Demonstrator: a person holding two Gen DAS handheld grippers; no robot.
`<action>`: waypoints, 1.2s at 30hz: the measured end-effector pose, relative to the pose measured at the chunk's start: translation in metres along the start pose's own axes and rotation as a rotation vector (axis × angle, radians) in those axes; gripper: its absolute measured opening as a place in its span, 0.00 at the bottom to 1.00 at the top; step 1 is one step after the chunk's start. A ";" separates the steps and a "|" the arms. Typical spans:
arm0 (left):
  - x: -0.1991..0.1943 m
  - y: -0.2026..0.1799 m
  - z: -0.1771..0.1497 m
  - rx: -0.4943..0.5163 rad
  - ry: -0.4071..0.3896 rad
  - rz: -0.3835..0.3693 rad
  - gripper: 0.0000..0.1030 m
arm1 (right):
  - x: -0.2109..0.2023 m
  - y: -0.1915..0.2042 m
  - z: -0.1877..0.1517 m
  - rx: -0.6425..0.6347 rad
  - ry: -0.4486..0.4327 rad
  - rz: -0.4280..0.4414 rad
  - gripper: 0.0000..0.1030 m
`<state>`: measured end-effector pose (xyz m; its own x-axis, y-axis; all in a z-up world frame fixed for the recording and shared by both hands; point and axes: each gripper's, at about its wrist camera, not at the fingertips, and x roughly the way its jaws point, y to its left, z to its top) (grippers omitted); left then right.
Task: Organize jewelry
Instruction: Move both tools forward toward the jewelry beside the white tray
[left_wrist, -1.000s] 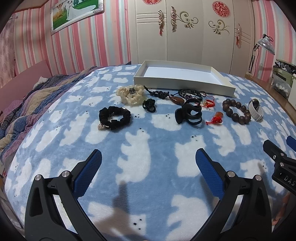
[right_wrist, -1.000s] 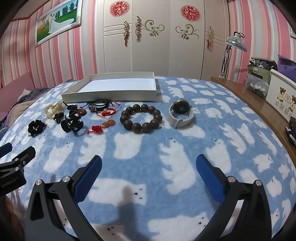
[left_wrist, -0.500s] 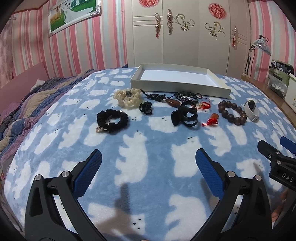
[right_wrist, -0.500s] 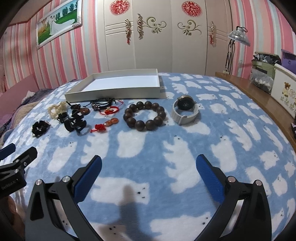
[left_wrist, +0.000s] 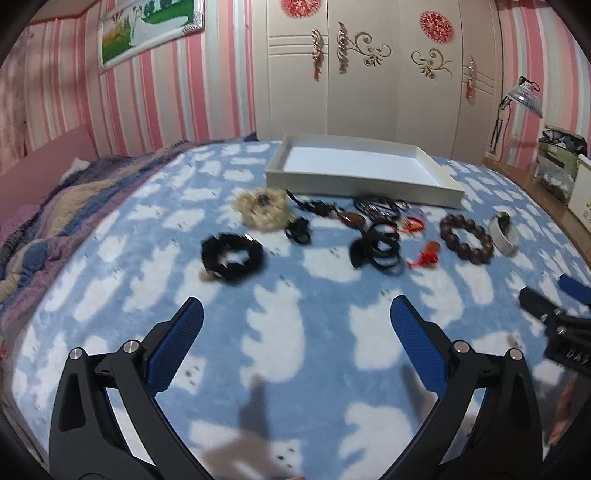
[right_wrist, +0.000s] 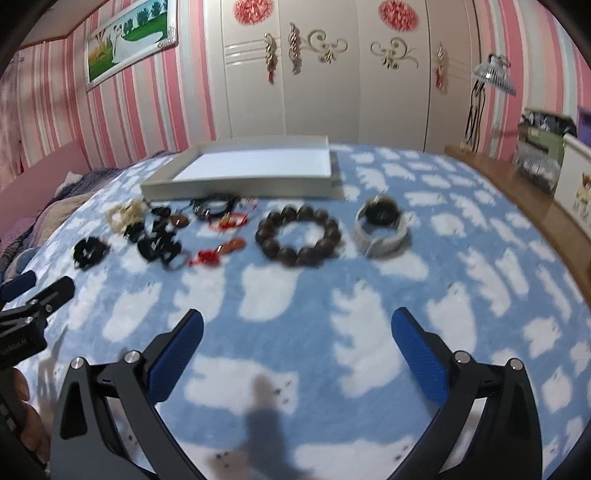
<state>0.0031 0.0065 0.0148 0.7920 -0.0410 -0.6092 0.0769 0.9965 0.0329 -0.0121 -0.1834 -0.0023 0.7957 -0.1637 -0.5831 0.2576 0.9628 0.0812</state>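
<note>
Several pieces of jewelry lie in a row on a blue blanket: a black scrunchie, a cream bead bracelet, a black hair claw, a red knot charm, a brown bead bracelet and a white-strapped watch. An empty white tray stands behind them, also in the right wrist view. My left gripper is open and empty, short of the scrunchie. My right gripper is open and empty, short of the brown bracelet.
A striped quilt lies at the left of the bed. A wooden ledge with boxes and a desk lamp runs along the right. Wardrobe doors stand behind the bed.
Both grippers have tilted up and drawn slightly nearer the row of jewelry, which now sits lower in both views. Both stay open and empty.
</note>
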 end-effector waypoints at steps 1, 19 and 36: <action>0.001 0.000 0.005 0.014 0.002 0.011 0.97 | 0.000 -0.002 0.005 0.000 -0.004 -0.003 0.99; 0.035 0.027 0.090 0.042 0.135 -0.053 0.97 | 0.032 0.002 0.090 -0.053 0.067 -0.115 0.99; 0.090 0.009 0.097 0.102 0.267 -0.102 0.97 | 0.088 0.003 0.095 0.008 0.278 -0.050 0.80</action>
<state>0.1339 0.0044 0.0377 0.5908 -0.1064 -0.7998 0.2194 0.9751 0.0323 0.1108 -0.2151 0.0236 0.6014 -0.1450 -0.7857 0.2980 0.9531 0.0522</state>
